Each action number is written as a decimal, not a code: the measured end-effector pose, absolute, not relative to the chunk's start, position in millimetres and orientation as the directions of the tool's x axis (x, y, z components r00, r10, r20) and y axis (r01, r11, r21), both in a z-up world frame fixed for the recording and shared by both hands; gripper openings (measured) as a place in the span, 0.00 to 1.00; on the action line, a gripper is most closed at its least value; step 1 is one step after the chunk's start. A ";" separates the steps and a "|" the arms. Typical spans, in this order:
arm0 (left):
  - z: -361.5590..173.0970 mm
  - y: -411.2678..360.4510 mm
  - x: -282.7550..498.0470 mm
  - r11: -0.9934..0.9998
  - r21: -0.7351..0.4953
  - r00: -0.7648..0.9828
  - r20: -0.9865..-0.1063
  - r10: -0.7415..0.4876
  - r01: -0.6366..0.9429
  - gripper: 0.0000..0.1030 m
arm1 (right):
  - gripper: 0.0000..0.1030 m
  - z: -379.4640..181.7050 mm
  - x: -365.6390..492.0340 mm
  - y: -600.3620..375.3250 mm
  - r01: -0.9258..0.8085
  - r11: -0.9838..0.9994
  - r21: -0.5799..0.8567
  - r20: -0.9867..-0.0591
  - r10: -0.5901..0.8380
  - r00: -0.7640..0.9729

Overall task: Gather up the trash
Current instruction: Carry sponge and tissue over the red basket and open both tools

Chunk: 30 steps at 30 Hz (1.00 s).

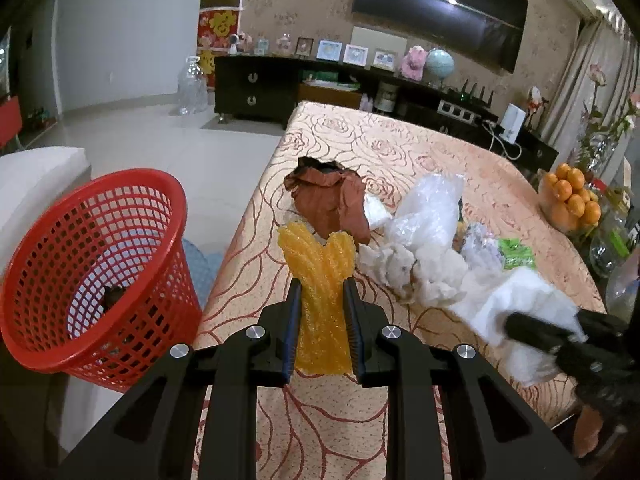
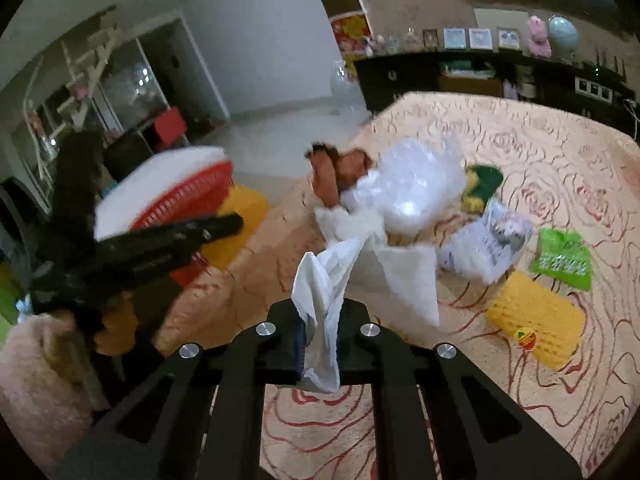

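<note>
Left tool: pressed on one piece of yellow foam netting, lower centre of the left view, held above the desk edge.
Right tool: pinching one white paper sheet, lower centre of the right view; shows again blurred at the lower right of the left view.
Desk: one, covered in a rose-pattern cloth, carries the trash pile.
Bin: one red mesh basket, left of the left view, off the desk edge, tilted with its mouth toward the camera; one small dark bit inside, can't tell what.
Brown paper: one crumpled wad, centre of the left view, behind the netting.
Clear plastic bag: one, puffy, just right of the brown paper.
Tissue wads: a heap of off-white pieces, count unclear, they run together.
Green packet: one, right side of the right view; cut off by other trash in the left view.
Second yellow netting: one more piece, lower right of the right view, with a round sticker.
Printed wrapper: one, crumpled, print unreadable.
Oranges: a pile in a bowl, right edge of the left view, partly cut off.
Blur: right view is smeared on its left side, the basket there hard to make out.
</note>
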<state>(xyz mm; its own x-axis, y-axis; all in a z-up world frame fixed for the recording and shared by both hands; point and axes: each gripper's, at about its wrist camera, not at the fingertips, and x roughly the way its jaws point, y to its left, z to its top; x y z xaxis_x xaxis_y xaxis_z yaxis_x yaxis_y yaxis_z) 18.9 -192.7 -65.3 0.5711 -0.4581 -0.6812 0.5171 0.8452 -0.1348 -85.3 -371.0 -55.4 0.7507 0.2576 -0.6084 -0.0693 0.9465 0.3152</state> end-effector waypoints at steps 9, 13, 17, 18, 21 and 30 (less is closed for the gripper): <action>-49.4 -182.3 14.7 0.849 -0.139 0.614 -0.633 -0.472 0.509 0.19 | 0.10 -15.4 -108.8 -392.4 -0.015 0.948 0.317 -0.516 0.185 0.837; -44.3 -176.5 12.4 0.855 -0.132 0.636 -0.614 -0.467 0.501 0.19 | 0.10 -12.2 -109.6 -396.8 0.015 0.951 0.308 -0.516 0.154 0.842; -38.0 -167.5 10.4 0.863 -0.128 0.656 -0.599 -0.460 0.489 0.19 | 0.10 -9.9 -108.1 -392.0 0.022 0.957 0.290 -0.517 0.137 0.845; -36.3 -165.2 10.0 0.866 -0.123 0.663 -0.595 -0.456 0.485 0.19 | 0.10 -9.0 -107.9 -390.5 0.023 0.959 0.283 -0.515 0.132 0.847; -27.9 -154.7 7.9 0.877 -0.108 0.690 -0.574 -0.440 0.469 0.19 | 0.10 -5.2 -106.8 -386.2 0.021 0.962 0.272 -0.510 0.126 0.851; 4.5 -115.5 8.7 0.916 -0.097 0.767 -0.517 -0.380 0.388 0.19 | 0.10 12.1 -94.8 -366.1 -0.013 0.975 0.221 -0.488 0.122 0.864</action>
